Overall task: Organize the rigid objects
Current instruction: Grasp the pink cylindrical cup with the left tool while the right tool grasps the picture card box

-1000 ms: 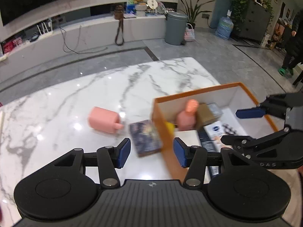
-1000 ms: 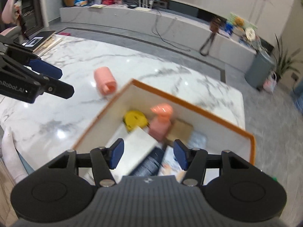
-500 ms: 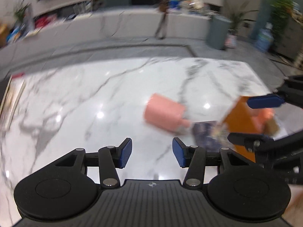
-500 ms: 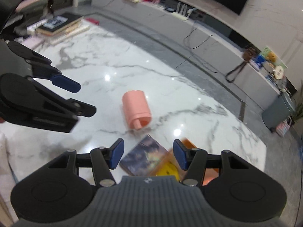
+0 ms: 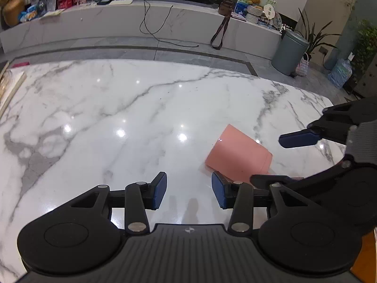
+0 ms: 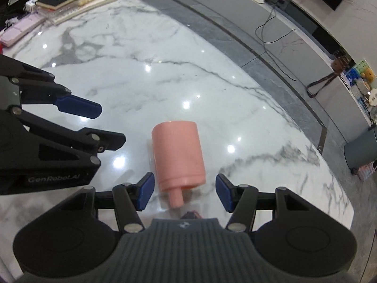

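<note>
The right gripper [image 6: 183, 194] is held open over the neck of a pink plastic bottle [image 6: 178, 156] lying on the glossy white marble desk [image 6: 146, 87]. The left gripper [image 5: 189, 189], its jaws just closing on nothing, is held beside it. A grey bin [image 5: 289, 55] is seen on the grey tiled floor [image 5: 117, 46].

both grippers now over pink bottle [image 6: 178, 156], left jaws narrower

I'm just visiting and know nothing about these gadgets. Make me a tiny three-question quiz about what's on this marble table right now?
1. True or false: the pink bottle stands upright.
2. Which gripper is lined up with the bottle: A) left gripper B) right gripper?
3. Fill in: neither gripper's pads ____ the bottle.

Key: 1 false, it lies on its side on the marble table. 2 B. 3 touch; both are open, and the left's jaws have just been closing on nothing.
</note>
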